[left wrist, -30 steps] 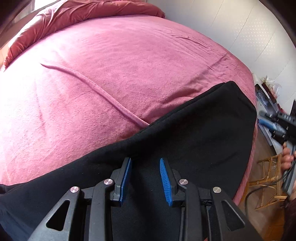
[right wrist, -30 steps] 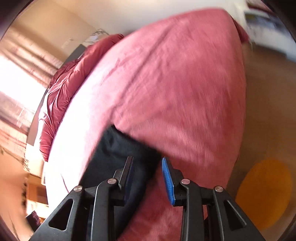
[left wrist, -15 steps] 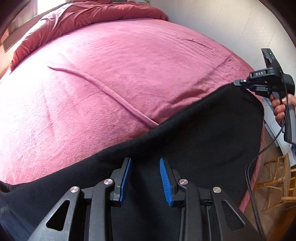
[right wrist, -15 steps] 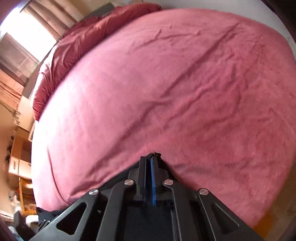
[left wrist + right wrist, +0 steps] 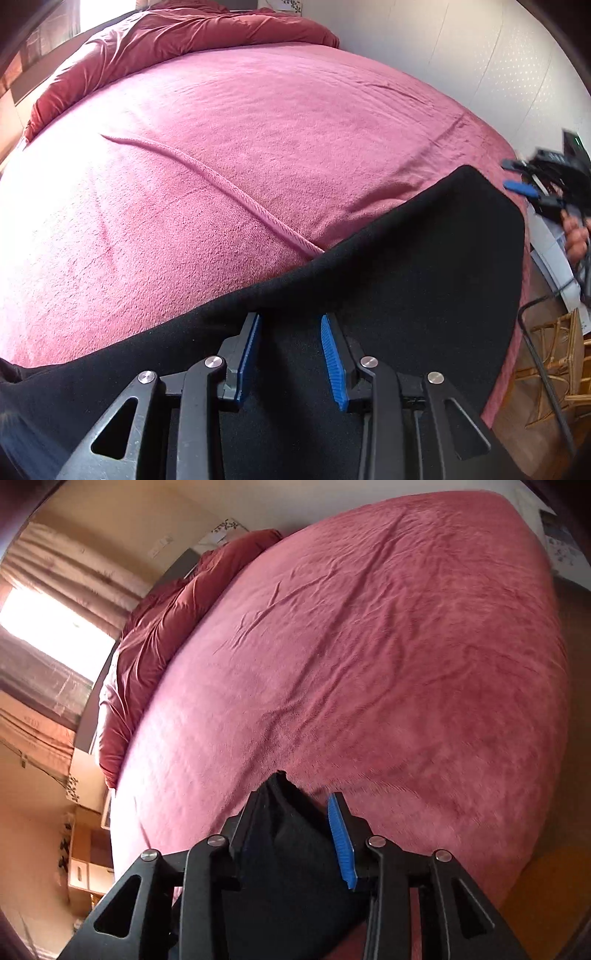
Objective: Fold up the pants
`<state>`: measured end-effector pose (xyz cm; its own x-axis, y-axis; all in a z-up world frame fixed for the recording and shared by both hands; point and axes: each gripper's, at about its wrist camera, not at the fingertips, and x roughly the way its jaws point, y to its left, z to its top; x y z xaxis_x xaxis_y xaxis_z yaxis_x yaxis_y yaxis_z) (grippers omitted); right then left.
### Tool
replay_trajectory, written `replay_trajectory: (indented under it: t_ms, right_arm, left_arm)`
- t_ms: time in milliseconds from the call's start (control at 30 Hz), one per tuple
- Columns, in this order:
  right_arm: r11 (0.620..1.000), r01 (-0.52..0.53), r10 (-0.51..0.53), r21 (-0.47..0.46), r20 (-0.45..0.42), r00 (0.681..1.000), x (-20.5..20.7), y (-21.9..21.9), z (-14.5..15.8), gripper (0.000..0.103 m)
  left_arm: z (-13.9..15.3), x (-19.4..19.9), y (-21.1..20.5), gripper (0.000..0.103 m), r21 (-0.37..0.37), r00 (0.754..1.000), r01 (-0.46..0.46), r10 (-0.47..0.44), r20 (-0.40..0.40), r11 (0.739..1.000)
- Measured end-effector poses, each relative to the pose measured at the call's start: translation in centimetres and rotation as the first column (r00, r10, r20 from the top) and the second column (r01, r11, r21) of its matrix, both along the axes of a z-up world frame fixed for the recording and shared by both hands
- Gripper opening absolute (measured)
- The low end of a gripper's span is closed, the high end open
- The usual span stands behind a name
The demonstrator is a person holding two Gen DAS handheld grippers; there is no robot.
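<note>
Black pants [image 5: 424, 266] lie spread along the near edge of a bed with a pink blanket [image 5: 258, 140]. My left gripper [image 5: 290, 325] is open and hovers over the pants near their upper edge, with cloth below the jaws. In the right wrist view my right gripper [image 5: 295, 805] is open, with a corner of the pants [image 5: 284, 830] lying between its fingers. The right gripper also shows in the left wrist view [image 5: 524, 181], blurred, just off the pants' far right corner.
A dark red duvet [image 5: 177, 40] is bunched at the head of the bed. A raised crease [image 5: 207, 177] runs across the blanket. A white wall [image 5: 461, 55] is on the right. A wicker stand [image 5: 554, 354] and wooden floor lie beyond the bed's right edge.
My right gripper was shut on the pants' corner half a second ago and has now opened and drawn back a little. My left gripper stayed open over the pants.
</note>
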<state>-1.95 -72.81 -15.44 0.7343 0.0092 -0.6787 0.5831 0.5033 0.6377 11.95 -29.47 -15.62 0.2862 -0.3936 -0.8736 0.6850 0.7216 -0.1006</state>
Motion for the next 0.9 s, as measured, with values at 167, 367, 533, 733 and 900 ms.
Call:
replay_trajectory:
  t_ms: [167, 367, 533, 733, 900]
  right_arm:
    - [0.99, 0.025, -0.034, 0.139, 0.058, 0.998, -5.5, 2.7, -2.5, 0.039]
    - [0.962, 0.049, -0.069, 0.269, 0.069, 0.995, -6.6, 4.8, -7.0, 0.046]
    - [0.954, 0.079, -0.11, 0.29, 0.094, 0.989, -5.3, 4.7, -7.9, 0.046]
    - [0.967, 0.089, -0.101, 0.239, 0.039, 0.994, -3.3, 4.6, -6.9, 0.023]
    - [0.987, 0.034, -0.043, 0.154, 0.053, 0.998, -2.0, 5.4, -3.3, 0.019]
  left_arm:
    - [0.8, -0.6, 1.8, 0.035, -0.015, 0.998, -0.059, 0.059, 0.012, 0.998]
    - [1.4, -1.7, 5.0, 0.035, -0.011, 0.994, -0.106, 0.106, -0.012, 0.994]
    - [1.4, -3.2, 8.0, 0.035, -0.002, 0.987, -0.158, 0.158, -0.035, 0.987]
    - [1.0, -4.0, 10.9, 0.035, -0.002, 0.972, -0.224, 0.223, -0.071, 0.975]
    - [0.8, -3.8, 13.4, 0.035, -0.018, 0.955, -0.277, 0.273, -0.114, 0.961]
